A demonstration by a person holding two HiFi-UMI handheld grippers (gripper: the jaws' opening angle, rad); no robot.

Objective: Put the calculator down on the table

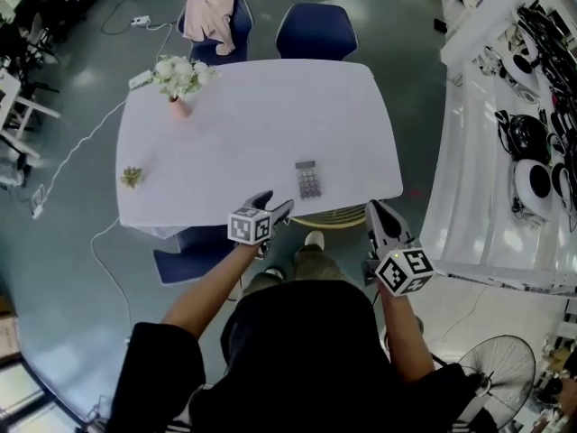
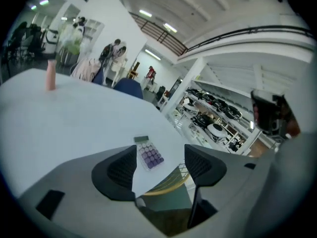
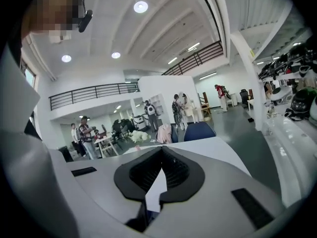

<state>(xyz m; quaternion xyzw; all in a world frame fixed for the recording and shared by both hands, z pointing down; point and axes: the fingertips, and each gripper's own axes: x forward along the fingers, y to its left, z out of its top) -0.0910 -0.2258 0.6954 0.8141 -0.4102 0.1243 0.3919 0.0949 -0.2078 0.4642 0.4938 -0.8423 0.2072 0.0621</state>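
Where the head view looks down, it shows one table (image 1: 234, 124), one calculator (image 1: 308, 180), one vase (image 1: 180, 105) of white flowers and two blue chairs (image 1: 315, 31) at the far edge, one of them draped with a pink garment (image 1: 210, 14). The calculator lies flat on the table near the near edge. Its long axis runs away from the person and its display is at the far end. Two grippers hang off the near edge: the left gripper (image 1: 275, 207) just short of the calculator, the right gripper (image 1: 379, 215) beside the table's near right corner.

In the left gripper view, the left gripper (image 2: 161, 167) has its jaws wide apart with nothing between the pads. The calculator (image 2: 150, 154) shows through the gap, apart from both jaws, display end farthest. The vase (image 2: 50, 75) stands well beyond it.

In the right gripper view, the right gripper (image 3: 161, 155) has its jaws together at the tips and holds nothing. This view shows the flowers (image 3: 136, 136), one chair (image 3: 198, 131) and several people far behind, which the head view does not. The calculator does not show here.
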